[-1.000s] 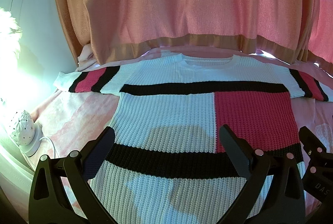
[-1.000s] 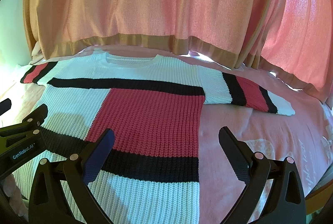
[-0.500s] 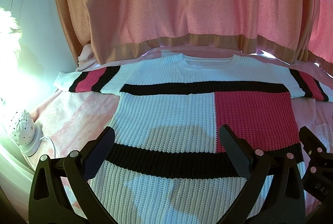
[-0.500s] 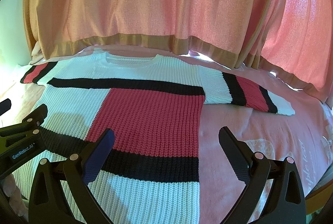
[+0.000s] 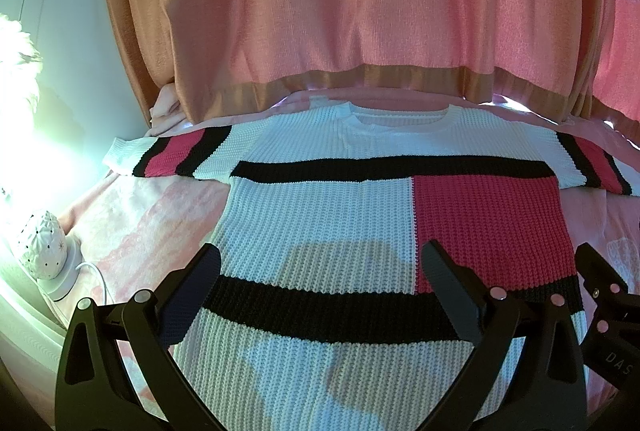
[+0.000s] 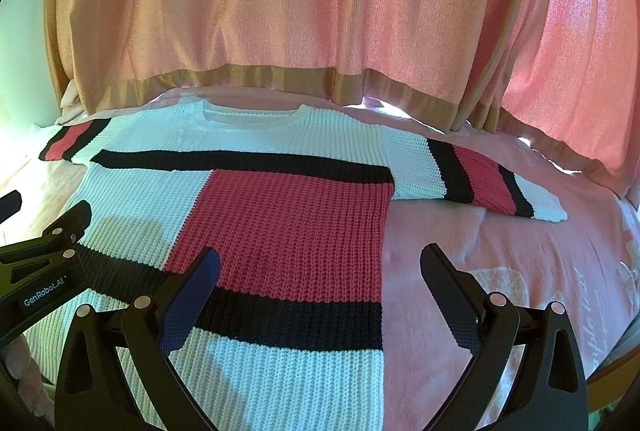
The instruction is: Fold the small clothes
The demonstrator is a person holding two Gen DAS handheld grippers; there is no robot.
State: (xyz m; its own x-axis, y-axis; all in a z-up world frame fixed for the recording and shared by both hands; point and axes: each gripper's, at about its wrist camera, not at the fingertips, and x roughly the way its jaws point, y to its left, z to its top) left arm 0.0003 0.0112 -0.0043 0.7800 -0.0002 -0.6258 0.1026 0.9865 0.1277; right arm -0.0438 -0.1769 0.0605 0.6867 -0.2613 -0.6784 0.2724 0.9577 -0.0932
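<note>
Left gripper (image 5: 320, 271): fingers spread wide, nothing between them, poised over the lower body of the sweater (image 5: 320, 215); contact with the knit not discernible. Right gripper (image 6: 320, 271): likewise wide, empty, over the sweater's hem at its right edge. Sweater lies flat on the pink bedspread (image 6: 500, 263), sleeves out toward 9 and 3 o'clock, collar at 12. Curtain (image 6: 320, 11) hangs beyond.
</note>
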